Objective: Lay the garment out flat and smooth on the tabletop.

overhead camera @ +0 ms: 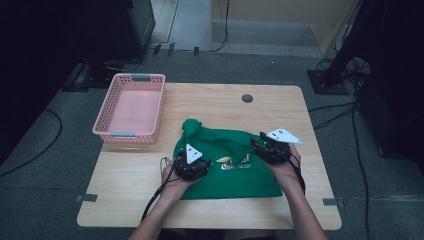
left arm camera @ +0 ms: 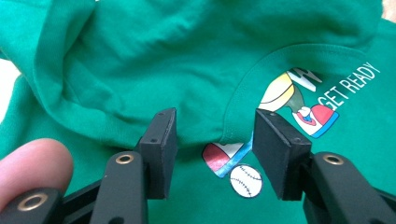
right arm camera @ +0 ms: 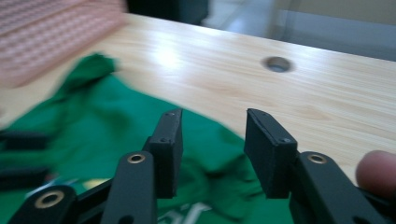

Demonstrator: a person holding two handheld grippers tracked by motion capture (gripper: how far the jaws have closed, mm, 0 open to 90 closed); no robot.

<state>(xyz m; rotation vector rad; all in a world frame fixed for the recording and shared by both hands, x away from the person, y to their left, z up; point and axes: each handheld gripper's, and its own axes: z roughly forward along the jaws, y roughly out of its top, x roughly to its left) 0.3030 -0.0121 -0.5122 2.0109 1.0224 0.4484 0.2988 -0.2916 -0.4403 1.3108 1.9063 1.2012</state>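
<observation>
A green T-shirt [overhead camera: 235, 182] lies crumpled on the wooden table [overhead camera: 220, 102], its printed chest design [overhead camera: 233, 163] facing up. My left gripper [overhead camera: 195, 165] sits over the shirt's left part. In the left gripper view its jaws [left arm camera: 212, 140] stand apart just above the cloth [left arm camera: 163, 60], near a fold and the "GET READY" print [left arm camera: 348, 84], pressing on nothing. My right gripper [overhead camera: 262, 145] hovers at the shirt's right upper edge. Its jaws [right arm camera: 212, 140] are open, with the shirt [right arm camera: 93, 121] lying below them.
A pink plastic basket [overhead camera: 131, 134] stands at the table's left, partly over the edge, blurred in the right gripper view [right arm camera: 46, 37]. A round cable hole [overhead camera: 247, 98] is in the far middle of the tabletop [right arm camera: 299, 107]. Cables trail on the floor around.
</observation>
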